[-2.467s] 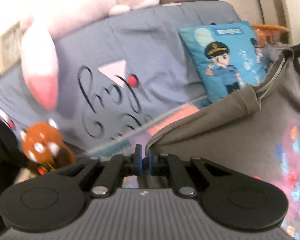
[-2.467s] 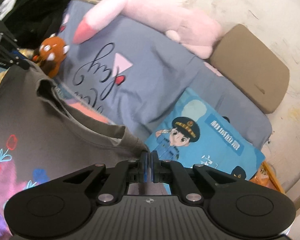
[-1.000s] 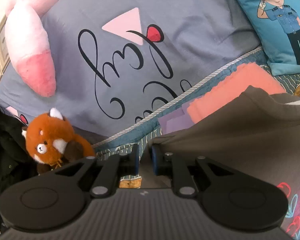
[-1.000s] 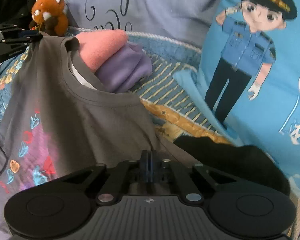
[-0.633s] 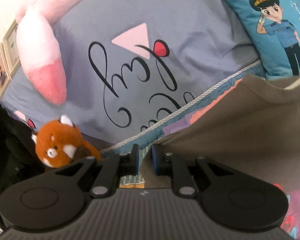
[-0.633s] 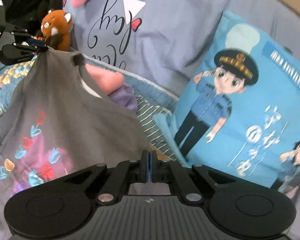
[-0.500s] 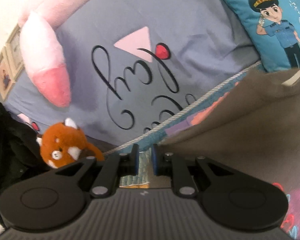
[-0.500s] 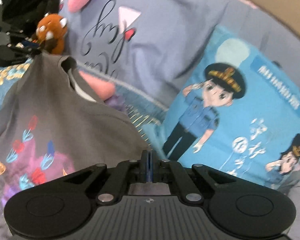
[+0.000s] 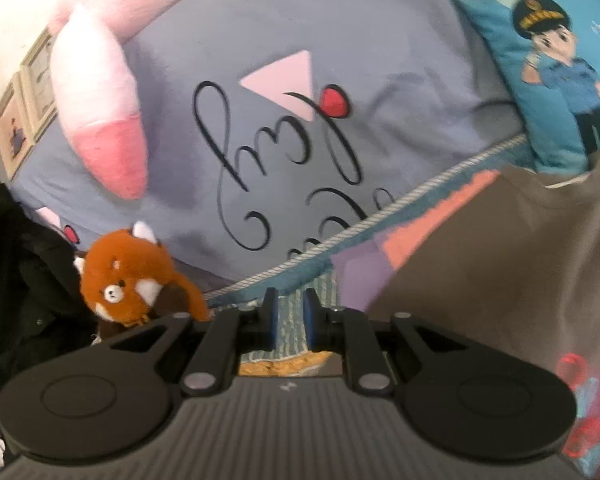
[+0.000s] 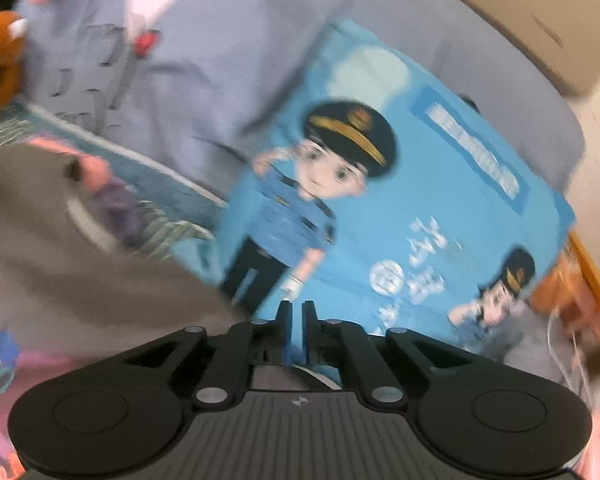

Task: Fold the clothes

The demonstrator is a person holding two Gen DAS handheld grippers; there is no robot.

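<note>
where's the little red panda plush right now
In the left wrist view the red panda plush sits low on the left, against the grey-blue lettered cushion, below the pink plush ear and beside dark clothing.

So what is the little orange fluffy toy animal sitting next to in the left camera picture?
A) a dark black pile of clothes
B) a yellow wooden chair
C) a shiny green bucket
A: the little orange fluffy toy animal sits right beside a dark black pile of clothes, in front of the big grey-blue pillow with curly black writing.
</note>
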